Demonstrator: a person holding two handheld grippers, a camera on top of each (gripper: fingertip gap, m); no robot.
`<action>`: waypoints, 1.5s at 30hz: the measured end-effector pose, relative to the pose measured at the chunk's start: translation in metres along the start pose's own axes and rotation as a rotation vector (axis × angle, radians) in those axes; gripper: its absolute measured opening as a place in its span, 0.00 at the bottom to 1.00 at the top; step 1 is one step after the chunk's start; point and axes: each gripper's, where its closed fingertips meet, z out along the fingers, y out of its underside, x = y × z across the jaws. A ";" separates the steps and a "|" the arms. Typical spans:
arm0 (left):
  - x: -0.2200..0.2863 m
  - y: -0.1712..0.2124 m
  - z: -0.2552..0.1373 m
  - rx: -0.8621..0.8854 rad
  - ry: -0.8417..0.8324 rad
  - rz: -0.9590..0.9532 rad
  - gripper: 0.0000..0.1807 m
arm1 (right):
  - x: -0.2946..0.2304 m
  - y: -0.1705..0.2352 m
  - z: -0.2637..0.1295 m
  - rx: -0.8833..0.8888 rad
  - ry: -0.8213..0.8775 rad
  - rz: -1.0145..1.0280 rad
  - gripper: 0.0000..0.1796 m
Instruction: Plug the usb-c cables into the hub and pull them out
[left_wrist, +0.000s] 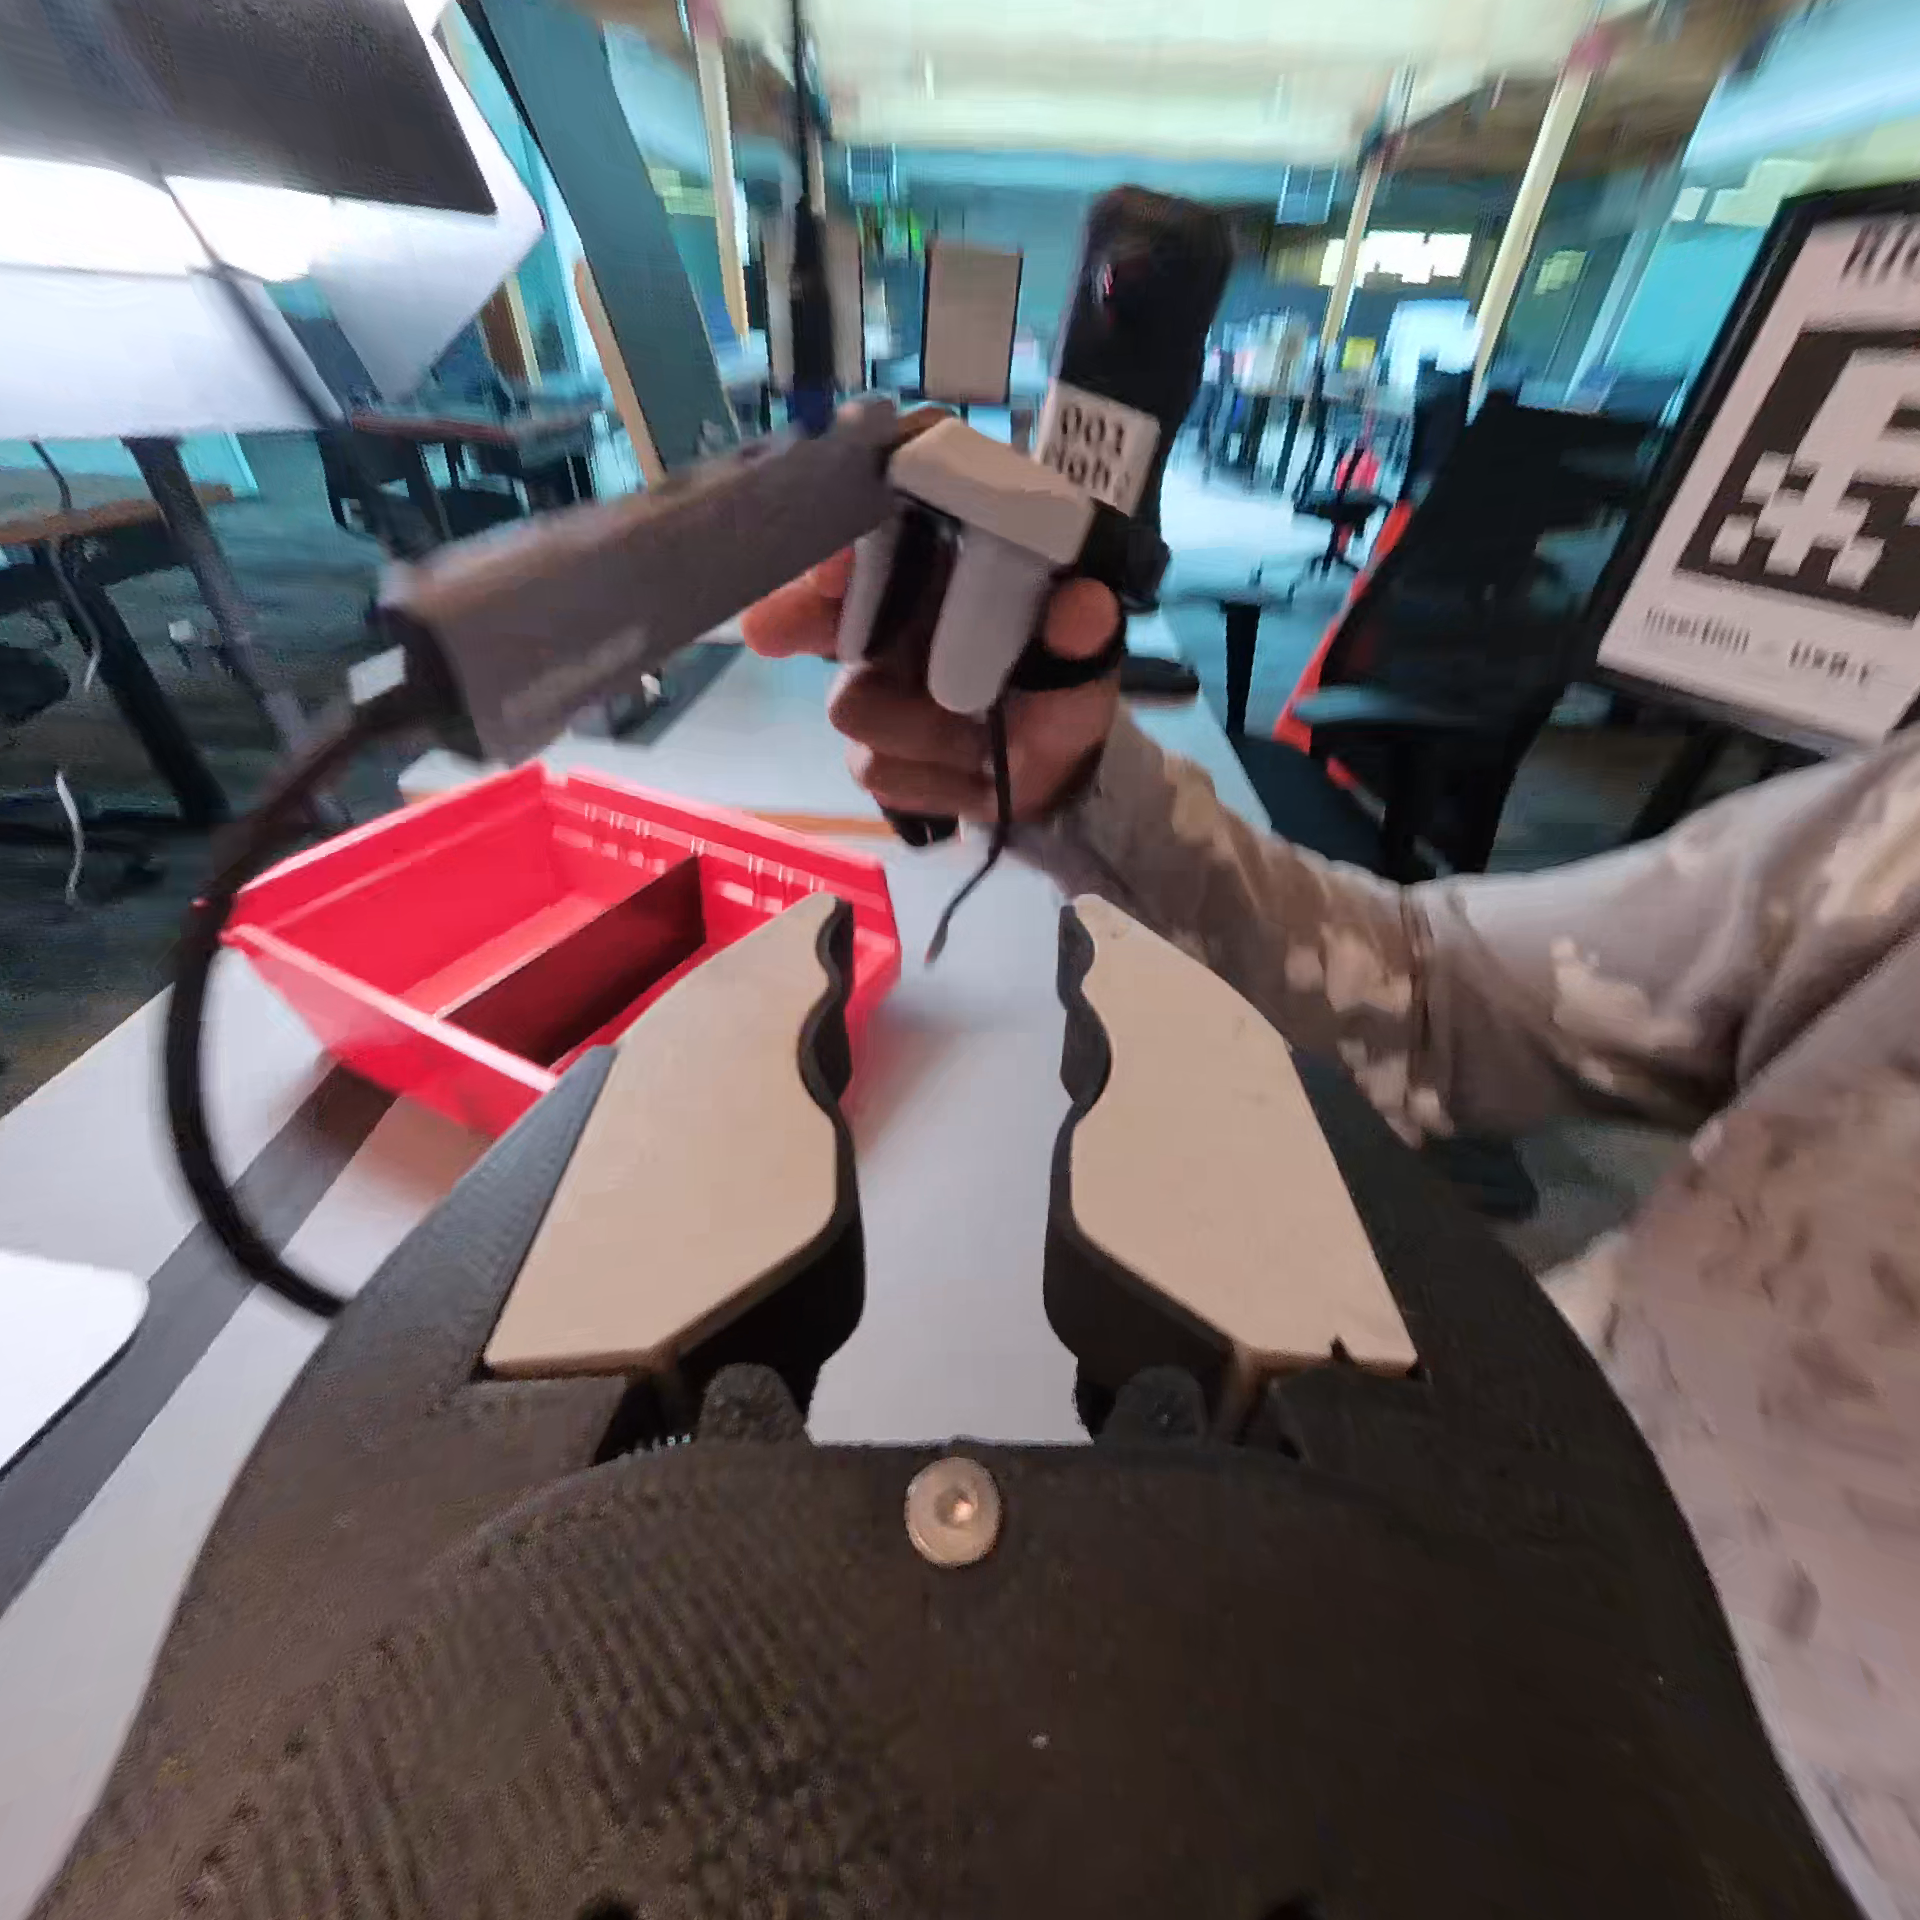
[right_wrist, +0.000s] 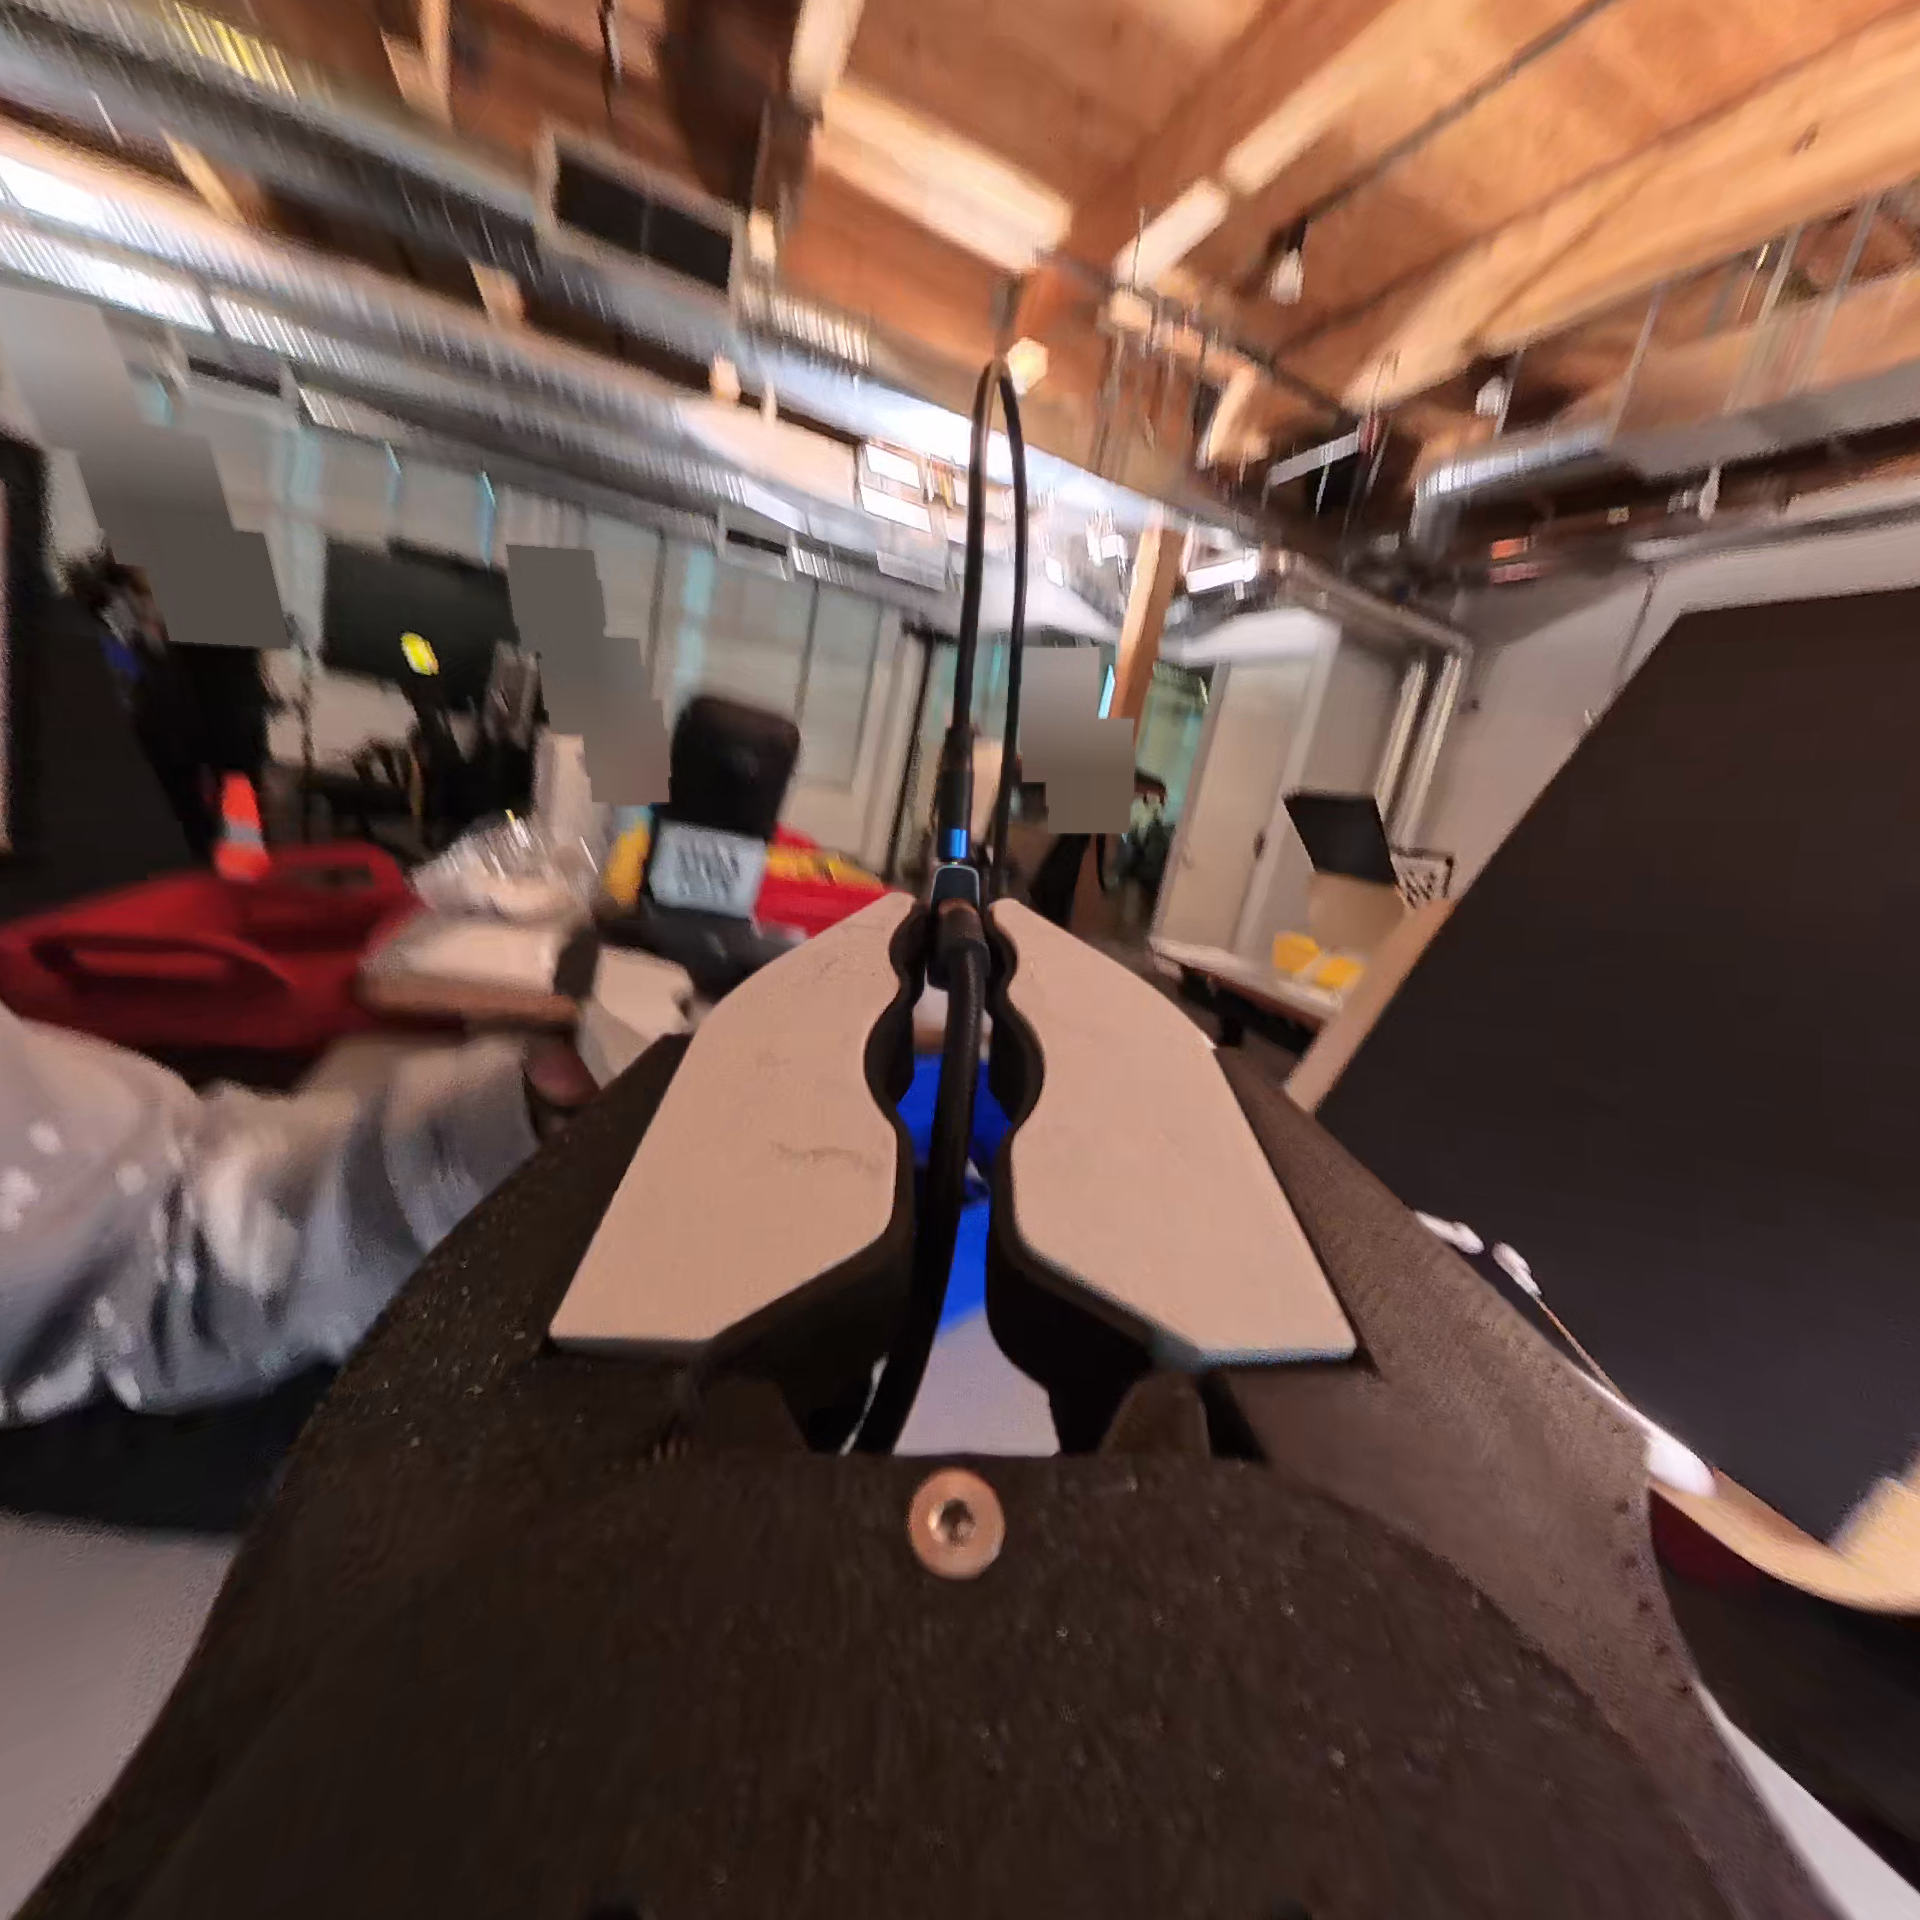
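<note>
The right gripper is raised and tilted upward, its jaws pinching a thin black braided usb-c cable at the tips. The cable's long axis runs along the fingers, arching up past them. The left gripper hovers spread and empty over the white table, near a red plastic divided bin. The blurred grey slab ahead of the right gripper may be the hub.

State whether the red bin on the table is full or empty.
Empty as far as visible: the red bin shows bare red floor on both sides of its dark divider. The left tongs hide its near corner.
</note>
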 end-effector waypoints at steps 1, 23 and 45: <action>-0.001 -0.006 0.007 0.073 -0.007 -0.018 0.22 | -0.005 -0.008 0.003 0.062 -0.016 0.039 0.05; 0.003 -0.051 -0.024 0.424 -0.053 0.085 0.11 | -0.049 0.031 0.040 0.028 -0.215 0.255 0.05; 0.012 -0.045 -0.024 0.305 0.029 0.100 0.06 | -0.052 0.040 0.028 -0.177 -0.218 0.053 0.04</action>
